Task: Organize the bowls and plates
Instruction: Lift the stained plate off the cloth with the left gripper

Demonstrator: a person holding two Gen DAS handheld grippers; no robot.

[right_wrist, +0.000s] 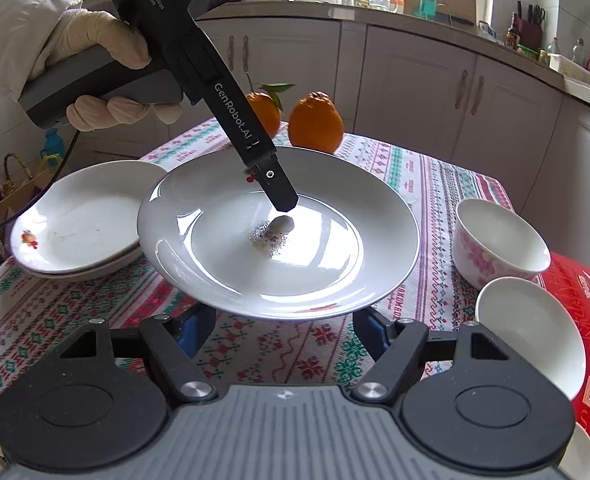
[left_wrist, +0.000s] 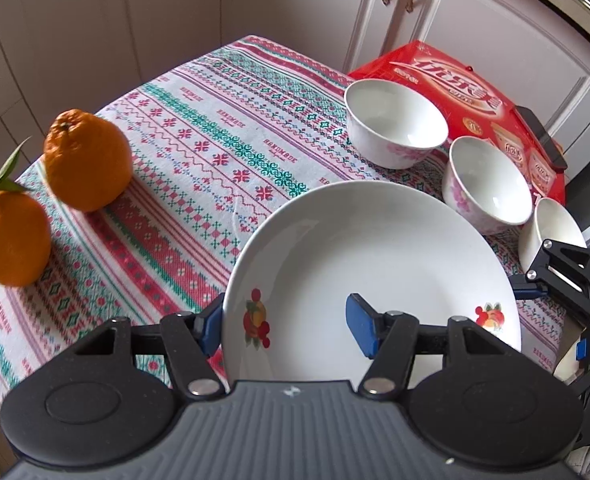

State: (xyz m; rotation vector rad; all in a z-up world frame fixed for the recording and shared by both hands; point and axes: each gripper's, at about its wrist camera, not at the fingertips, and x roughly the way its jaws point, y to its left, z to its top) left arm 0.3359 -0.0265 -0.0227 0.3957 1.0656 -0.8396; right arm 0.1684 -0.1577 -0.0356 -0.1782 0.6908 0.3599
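My left gripper (left_wrist: 287,330) is shut on the rim of a white plate (left_wrist: 375,248) with fruit decals, one blue pad outside the rim and one inside. In the right wrist view the same plate (right_wrist: 223,232) hangs clear of the tablecloth with dark specks at its centre, and a gloved hand (right_wrist: 95,44) holds the left gripper (right_wrist: 283,200) reaching into it. My right gripper (right_wrist: 281,322) is open; its fingertips are hidden under the plate's near rim, with bare cloth between the fingers. It shows as the right gripper (left_wrist: 535,288) at the plate's right edge. Two stacked white plates (right_wrist: 75,220) lie at the left.
Three white bowls (left_wrist: 395,124) (left_wrist: 489,188) (left_wrist: 551,232) stand along the table's right side beside a red carton (left_wrist: 455,80) with a dark phone (left_wrist: 541,136) on it. Two oranges (left_wrist: 87,160) (left_wrist: 11,236) sit at the left on the patterned tablecloth (left_wrist: 215,120). Cabinets surround the table.
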